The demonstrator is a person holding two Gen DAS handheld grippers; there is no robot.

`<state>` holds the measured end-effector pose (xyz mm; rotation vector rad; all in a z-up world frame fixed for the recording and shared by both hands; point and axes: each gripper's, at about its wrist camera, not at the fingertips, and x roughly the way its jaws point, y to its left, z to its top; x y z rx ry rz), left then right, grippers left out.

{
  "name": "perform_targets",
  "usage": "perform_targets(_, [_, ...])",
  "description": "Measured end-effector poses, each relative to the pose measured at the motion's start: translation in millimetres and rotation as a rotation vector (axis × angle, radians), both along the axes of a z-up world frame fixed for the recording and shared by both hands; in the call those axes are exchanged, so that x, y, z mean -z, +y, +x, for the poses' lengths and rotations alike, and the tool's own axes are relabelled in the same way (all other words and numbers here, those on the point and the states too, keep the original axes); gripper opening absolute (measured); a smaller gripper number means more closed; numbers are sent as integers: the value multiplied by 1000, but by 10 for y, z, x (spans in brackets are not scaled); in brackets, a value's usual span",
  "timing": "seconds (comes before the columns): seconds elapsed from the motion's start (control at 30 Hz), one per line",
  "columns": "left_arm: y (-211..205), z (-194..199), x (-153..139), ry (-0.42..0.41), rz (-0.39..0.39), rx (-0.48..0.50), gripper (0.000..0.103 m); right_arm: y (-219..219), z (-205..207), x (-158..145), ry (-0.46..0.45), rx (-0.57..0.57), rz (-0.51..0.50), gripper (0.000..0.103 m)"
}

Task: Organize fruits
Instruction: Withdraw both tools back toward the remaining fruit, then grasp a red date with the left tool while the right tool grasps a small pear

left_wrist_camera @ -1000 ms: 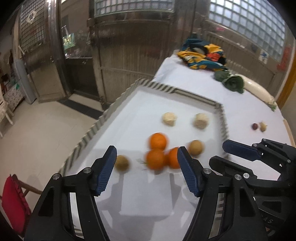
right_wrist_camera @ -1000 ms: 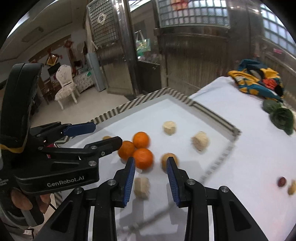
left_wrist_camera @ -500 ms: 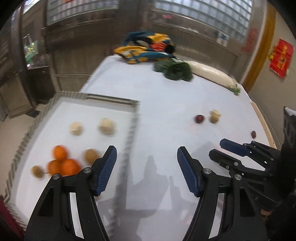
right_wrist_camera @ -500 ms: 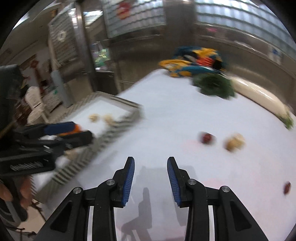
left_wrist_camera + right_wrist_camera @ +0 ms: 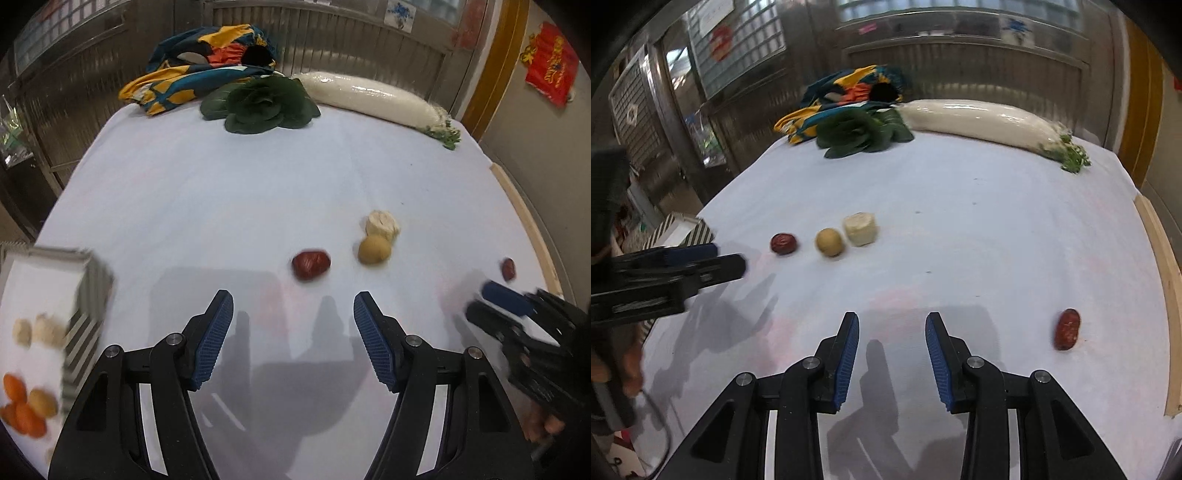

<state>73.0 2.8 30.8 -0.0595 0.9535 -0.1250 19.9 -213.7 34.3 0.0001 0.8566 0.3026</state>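
Fruits still loose on the white tablecloth (image 5: pixel 229 206) were what mattered: a red date (image 5: pixel 311 265) lay nearest the striped tray (image 5: pixel 86 314), to that tray's right, with a round tan fruit (image 5: pixel 374 250) farther right of it and a pale, knobbly piece (image 5: pixel 380 223) touching the tan fruit on its far side. A second red date (image 5: pixel 1067 329) lay well apart from the tray, out toward the table's wooden edge strip (image 5: pixel 1161 254). Inside the tray the oranges (image 5: pixel 18 404) and some pale pieces (image 5: pixel 35 330) were already gathered, so by my reading the tray served as the collecting place and these four strays were the remaining work. The left gripper (image 5: pixel 291 339) hovered above the cloth just short of the first date, its blue pads spread wide and gripping nothing, which suited a reach for that date, the closest one to the tray. The right gripper (image 5: pixel 891 360) likewise hung released and empty over bare cloth, with the far date off to its right. Leafy greens (image 5: pixel 260 105), a long white radish (image 5: pixel 373 98) and a bright patterned cloth (image 5: pixel 207 72) lay at the end of the table farthest from the tray, apparently outside the sorting.
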Motion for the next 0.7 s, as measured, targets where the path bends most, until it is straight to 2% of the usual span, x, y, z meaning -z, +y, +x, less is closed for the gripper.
perform_targets(0.17, [-79, 292, 147, -3, 33, -17, 68, -69, 57, 27, 6, -3, 48, 36])
perform_targets(0.23, [-90, 343, 203, 2, 44, -7, 65, -50, 73, 30, 4, -7, 45, 36])
perform_targets(0.3, [-93, 338, 213, -21, 80, -12, 40, -10, 74, 14, -2, -20, 41, 36])
perform_targets(0.37, [-55, 331, 199, -18, 63, -9, 24, 45, 86, -6, -9, -37, 48, 36])
perform_targets(0.7, [98, -19, 64, -12, 52, -51, 24, 670, 564, 104, 23, -125, 14, 36])
